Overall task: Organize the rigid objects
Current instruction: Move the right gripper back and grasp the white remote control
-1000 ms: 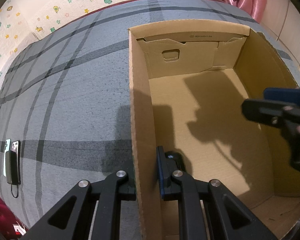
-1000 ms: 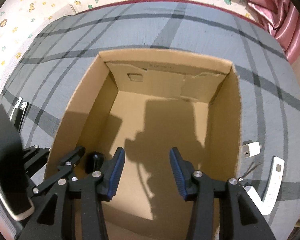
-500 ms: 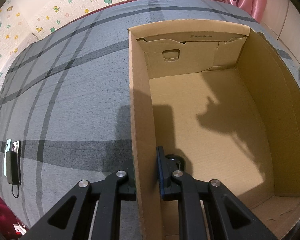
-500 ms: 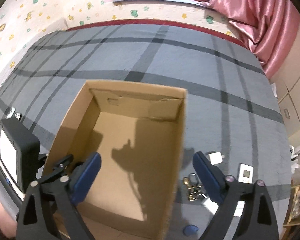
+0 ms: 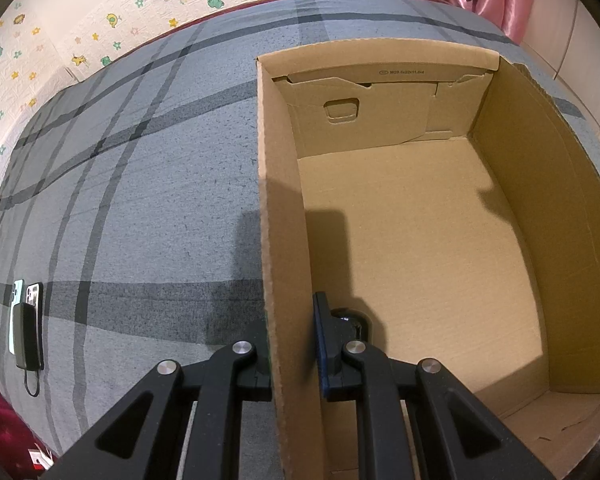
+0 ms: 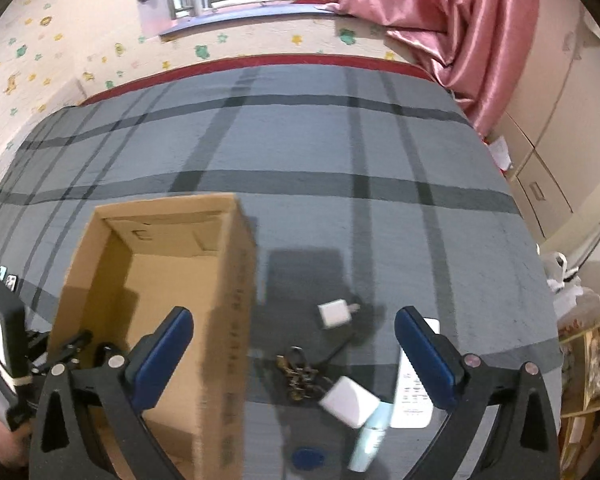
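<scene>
An open cardboard box [image 5: 420, 240] sits on a grey plaid cover and shows in the right wrist view [image 6: 152, 280] too. My left gripper [image 5: 290, 332] is shut on the box's left wall, one finger outside, one inside. My right gripper [image 6: 294, 344] is wide open and empty, above small items right of the box: a white charger plug [image 6: 334, 314], a bunch of keys [image 6: 298, 372], a white square adapter [image 6: 348, 400], a white remote [image 6: 414, 392], a pale tube [image 6: 370, 440] and a blue tag [image 6: 308, 458].
Two phones and a dark power bank [image 5: 26, 320] lie at the cover's left edge. A pink curtain [image 6: 440, 20] and a window are beyond the cover. Cabinets and bags [image 6: 572, 280] stand to the right.
My right gripper has lifted out of the box, moved right over the small items and opened wide. The left gripper and the box have not moved.
</scene>
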A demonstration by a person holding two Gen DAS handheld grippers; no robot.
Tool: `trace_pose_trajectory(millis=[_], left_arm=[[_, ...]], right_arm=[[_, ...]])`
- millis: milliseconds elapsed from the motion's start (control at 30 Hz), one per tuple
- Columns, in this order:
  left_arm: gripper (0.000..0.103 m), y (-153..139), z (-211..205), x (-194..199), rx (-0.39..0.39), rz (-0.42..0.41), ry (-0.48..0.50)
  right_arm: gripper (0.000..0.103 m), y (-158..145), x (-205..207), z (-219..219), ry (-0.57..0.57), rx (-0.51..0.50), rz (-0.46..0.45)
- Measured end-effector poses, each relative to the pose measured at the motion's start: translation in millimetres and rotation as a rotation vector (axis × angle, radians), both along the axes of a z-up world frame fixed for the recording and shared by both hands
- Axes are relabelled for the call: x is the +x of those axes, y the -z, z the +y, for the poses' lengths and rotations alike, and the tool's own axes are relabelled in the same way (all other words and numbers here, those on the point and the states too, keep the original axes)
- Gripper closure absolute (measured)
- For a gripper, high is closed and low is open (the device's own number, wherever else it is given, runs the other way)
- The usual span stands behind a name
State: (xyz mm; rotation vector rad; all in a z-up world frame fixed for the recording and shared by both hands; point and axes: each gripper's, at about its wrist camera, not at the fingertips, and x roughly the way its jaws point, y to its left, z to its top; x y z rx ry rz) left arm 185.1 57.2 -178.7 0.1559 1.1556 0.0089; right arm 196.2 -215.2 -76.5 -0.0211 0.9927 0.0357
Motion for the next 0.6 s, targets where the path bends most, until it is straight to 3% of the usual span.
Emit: trace_pose_trajectory(millis=[367,600], left_arm=[[0.088,-0.3,0.1,0.5,-0.002,0.002,0.0],[0.088,0.4,-1.2,0.3,0.008,0.001,0.001]], right_arm=[[0.0,52.9,9.7,-64.2,0.101,-0.103,0.089],[0.0,95.4,18.2,-103.1,0.184,-0.076,0.16]])
